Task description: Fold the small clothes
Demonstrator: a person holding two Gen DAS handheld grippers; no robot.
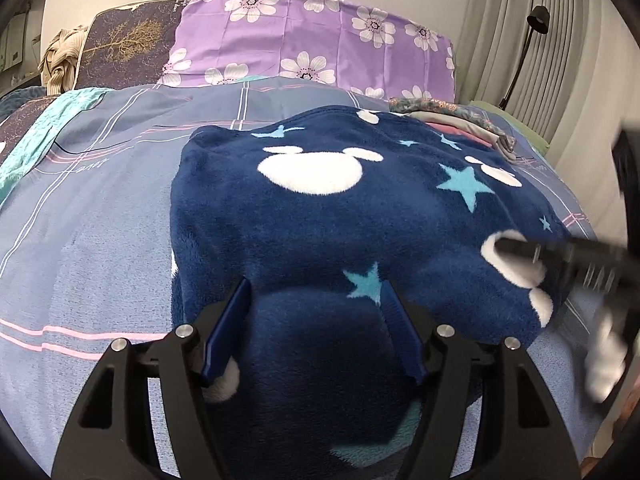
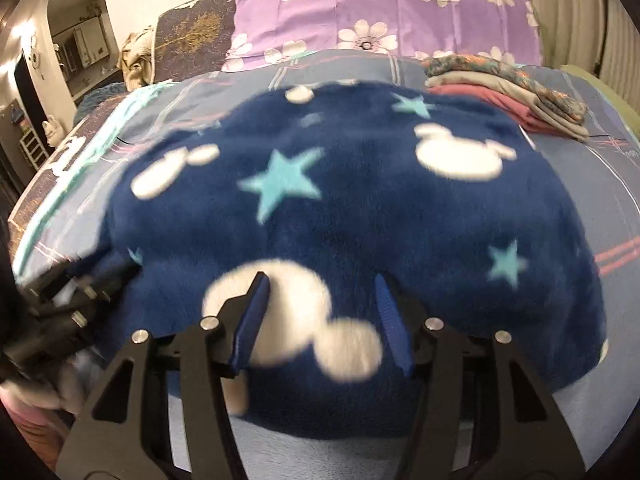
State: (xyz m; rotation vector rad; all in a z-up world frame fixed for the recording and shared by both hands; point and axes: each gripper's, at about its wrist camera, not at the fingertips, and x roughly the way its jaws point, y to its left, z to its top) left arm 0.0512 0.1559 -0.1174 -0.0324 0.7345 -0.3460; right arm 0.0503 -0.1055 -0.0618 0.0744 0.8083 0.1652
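Two grippers sit at the near edge of the navy fleece garment [image 1: 320,216], which lies spread on the blue-grey plaid bedsheet [image 1: 100,208]. Your left gripper [image 1: 316,292] has its blue fingers [image 1: 232,320] spread apart, with fleece lying between and under them; nothing is pinched. Your right gripper [image 2: 320,284] is likewise spread, its fingers [image 2: 390,320] straddling a white mouse-head print on the fleece. From the left wrist view, the right gripper appears blurred at the garment's right edge. A stack of folded clothes [image 2: 512,92] rests on the sheet just beyond the garment's far right corner. Purple floral pillows [image 1: 312,36] line the head of the bed.
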